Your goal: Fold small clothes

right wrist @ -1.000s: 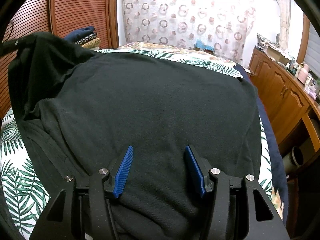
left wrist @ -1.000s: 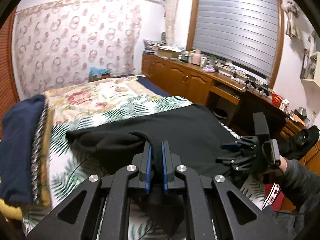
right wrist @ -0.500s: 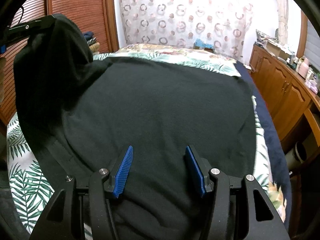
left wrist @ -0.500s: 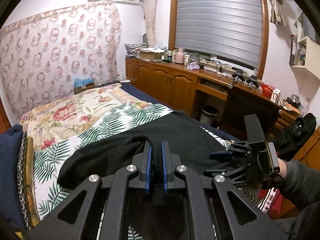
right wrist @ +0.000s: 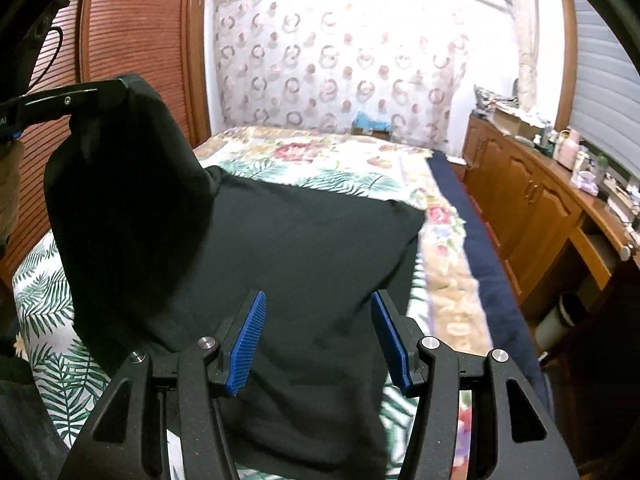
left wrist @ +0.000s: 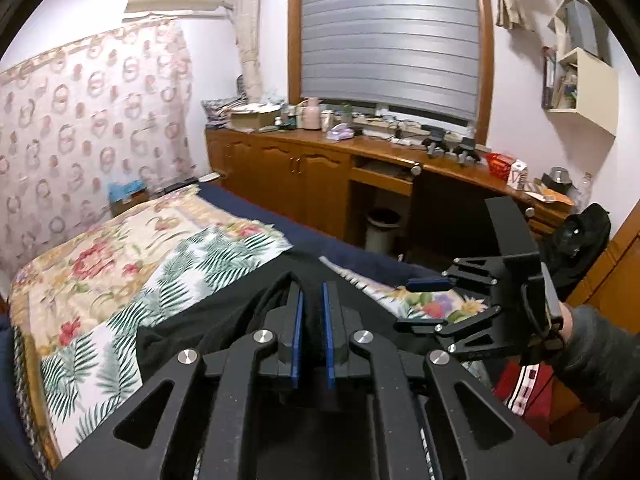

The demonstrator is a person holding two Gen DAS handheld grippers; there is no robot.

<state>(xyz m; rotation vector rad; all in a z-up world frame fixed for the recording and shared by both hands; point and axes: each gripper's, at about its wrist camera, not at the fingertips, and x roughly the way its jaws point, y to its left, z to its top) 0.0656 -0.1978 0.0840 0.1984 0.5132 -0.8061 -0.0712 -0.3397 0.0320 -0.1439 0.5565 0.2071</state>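
A black garment [right wrist: 304, 248] lies spread on the bed's leaf-print sheet [right wrist: 44, 292]. My left gripper [left wrist: 311, 304] is shut on the garment's left edge [left wrist: 264, 308] and holds it lifted high; in the right wrist view that gripper [right wrist: 100, 94] shows at upper left with black cloth hanging from it. My right gripper [right wrist: 318, 320] is open, its blue pads [right wrist: 250, 332] spread just above the garment's near part, holding nothing. It also shows in the left wrist view [left wrist: 432, 300] at right, jaws apart.
A floral bedspread [left wrist: 100, 256] covers the far bed. A wooden cabinet and desk [left wrist: 320, 168] with clutter run along the right wall, with a bin [left wrist: 382, 224] beneath. Slatted wooden doors [right wrist: 132, 52] stand at left. Dark folded cloth [left wrist: 6, 360] lies at the bed's left edge.
My left gripper has lifted the garment's left side up and swung it rightward over the body. The right gripper has stayed open in place above the cloth.
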